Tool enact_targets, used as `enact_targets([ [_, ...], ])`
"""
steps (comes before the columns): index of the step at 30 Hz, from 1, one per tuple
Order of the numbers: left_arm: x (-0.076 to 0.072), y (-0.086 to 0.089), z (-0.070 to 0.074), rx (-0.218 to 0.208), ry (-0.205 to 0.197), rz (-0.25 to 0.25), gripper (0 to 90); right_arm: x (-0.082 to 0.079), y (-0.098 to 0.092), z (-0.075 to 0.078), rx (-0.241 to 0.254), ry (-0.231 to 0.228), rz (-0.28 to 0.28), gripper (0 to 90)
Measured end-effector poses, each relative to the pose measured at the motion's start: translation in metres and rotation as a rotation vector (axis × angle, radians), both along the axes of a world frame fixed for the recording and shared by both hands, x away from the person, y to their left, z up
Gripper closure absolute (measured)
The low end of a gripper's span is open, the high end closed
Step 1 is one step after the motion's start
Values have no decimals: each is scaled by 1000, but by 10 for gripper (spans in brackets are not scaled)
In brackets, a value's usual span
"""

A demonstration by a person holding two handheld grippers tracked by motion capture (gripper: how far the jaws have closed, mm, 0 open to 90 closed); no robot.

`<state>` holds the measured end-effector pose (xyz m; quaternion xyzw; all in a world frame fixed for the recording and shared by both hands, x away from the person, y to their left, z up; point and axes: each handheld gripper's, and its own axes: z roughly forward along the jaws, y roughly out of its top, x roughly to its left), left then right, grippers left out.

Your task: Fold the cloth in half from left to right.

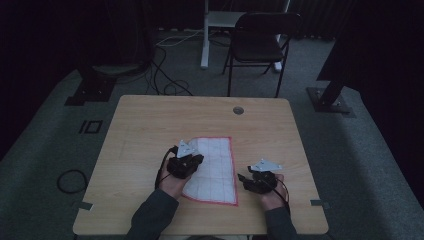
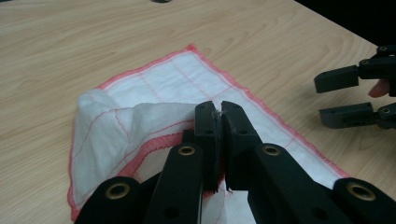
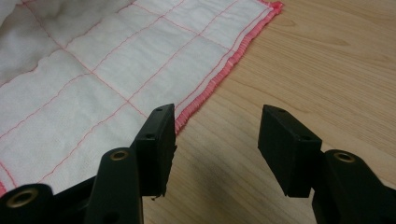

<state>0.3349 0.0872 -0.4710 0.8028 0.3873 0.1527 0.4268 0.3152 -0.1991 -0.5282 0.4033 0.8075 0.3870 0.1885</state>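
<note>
Right now your left gripper (image 2: 217,122) has its jaws pressed together on the white cloth (image 2: 177,88) — a fold of its red-hemmed edge is pinched between the pads and lifted off the wooden table (image 2: 70,42), so the fabric bunches up in a loose hump to the left of the jaws in the left gripper view. From the high view, that left gripper (image 1: 186,162) sits over the cloth's left side, and the cloth (image 1: 217,170) lies near the middle of the table (image 1: 150,125), closer to your edge, mostly flat, with its red border and thin red grid lines showing.

Your right gripper (image 3: 215,140) stands with its jaws apart and nothing between them — one pad just beside the cloth's red hem (image 3: 219,74), the other over bare wood. In the high view the right gripper (image 1: 261,179) rests just off the cloth's right edge, low over the table.
</note>
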Motion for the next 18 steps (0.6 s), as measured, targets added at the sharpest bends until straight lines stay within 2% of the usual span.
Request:
enact_targets([
  [11, 3, -34, -3, 27, 5, -60, 863, 0, 0, 0, 1, 0, -3, 463],
  [18, 7, -53, -11, 44, 32, -88, 858, 0, -1, 0, 1, 1, -4, 463],
])
